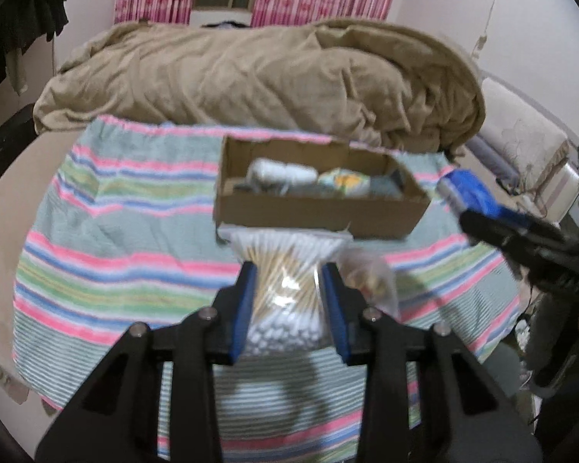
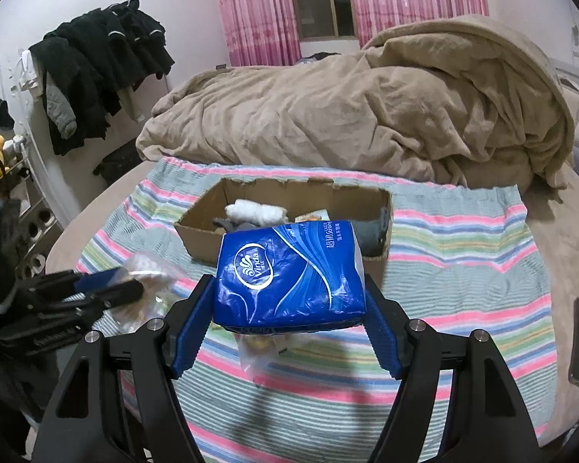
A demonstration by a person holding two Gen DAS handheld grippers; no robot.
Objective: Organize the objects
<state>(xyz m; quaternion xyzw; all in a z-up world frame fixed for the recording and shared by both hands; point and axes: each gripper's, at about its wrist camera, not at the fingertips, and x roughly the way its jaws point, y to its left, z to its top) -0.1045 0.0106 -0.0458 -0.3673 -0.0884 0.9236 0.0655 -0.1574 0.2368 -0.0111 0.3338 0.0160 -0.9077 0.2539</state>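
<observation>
My left gripper (image 1: 289, 274) is shut on a clear bag of cotton swabs (image 1: 285, 270), held above the striped cloth just in front of the cardboard box (image 1: 312, 212). My right gripper (image 2: 289, 289) is shut on a blue Vinda tissue pack (image 2: 289, 274), held above the cloth in front of the same box (image 2: 200, 231). The box holds white rolled items (image 1: 281, 171), a small patterned pack (image 1: 343, 181) and grey cloth. The right gripper with the blue pack (image 1: 471, 189) shows at the right of the left wrist view. The left gripper (image 2: 108, 285) shows at the left of the right wrist view.
A striped cloth (image 2: 463, 270) covers the bed. A crumpled tan blanket (image 2: 366, 115) lies behind the box. A clear plastic bag (image 2: 262, 351) lies on the cloth under the tissue pack. Dark clothes (image 2: 96, 69) hang at the left wall. Pink curtains (image 2: 258, 11) hang behind.
</observation>
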